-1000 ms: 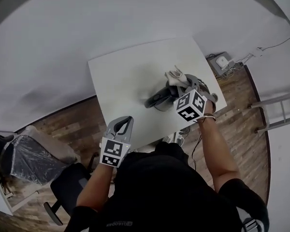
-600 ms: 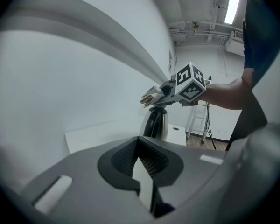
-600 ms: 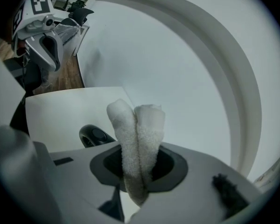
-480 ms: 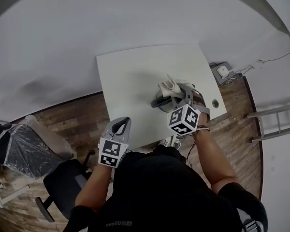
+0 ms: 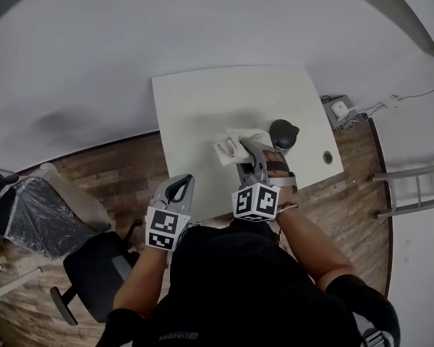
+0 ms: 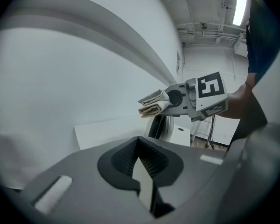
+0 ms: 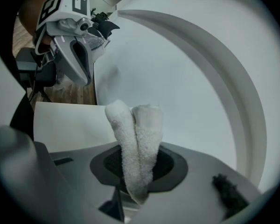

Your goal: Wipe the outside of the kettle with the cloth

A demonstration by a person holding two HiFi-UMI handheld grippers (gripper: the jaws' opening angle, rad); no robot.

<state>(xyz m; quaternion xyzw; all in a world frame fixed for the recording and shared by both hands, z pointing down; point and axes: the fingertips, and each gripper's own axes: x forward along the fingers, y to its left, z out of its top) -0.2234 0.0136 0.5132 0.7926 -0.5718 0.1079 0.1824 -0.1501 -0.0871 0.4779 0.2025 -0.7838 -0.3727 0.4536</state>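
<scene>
The dark kettle [image 5: 283, 133] stands on the white table [image 5: 195, 114], right of the middle. My right gripper [image 5: 246, 149] is shut on a folded pale cloth [image 5: 233, 144] and holds it just left of the kettle, apart from it. In the right gripper view the cloth [image 7: 138, 139] sticks up from between the jaws. My left gripper [image 5: 181, 183] hovers at the table's near left edge, shut and holding nothing. In the left gripper view the cloth [image 6: 153, 103] hangs above the kettle [image 6: 160, 126].
A cable hole [image 5: 327, 157] sits near the table's right edge. On the wood floor are a black office chair [image 5: 94, 284], a plastic-wrapped seat [image 5: 40, 223], a ladder [image 5: 412, 186] and a box with cables [image 5: 338, 108]. A white wall backs the table.
My right gripper has drawn the cloth off the kettle, leftward and toward me, so the kettle's top now shows. The left gripper has stayed at the table edge.
</scene>
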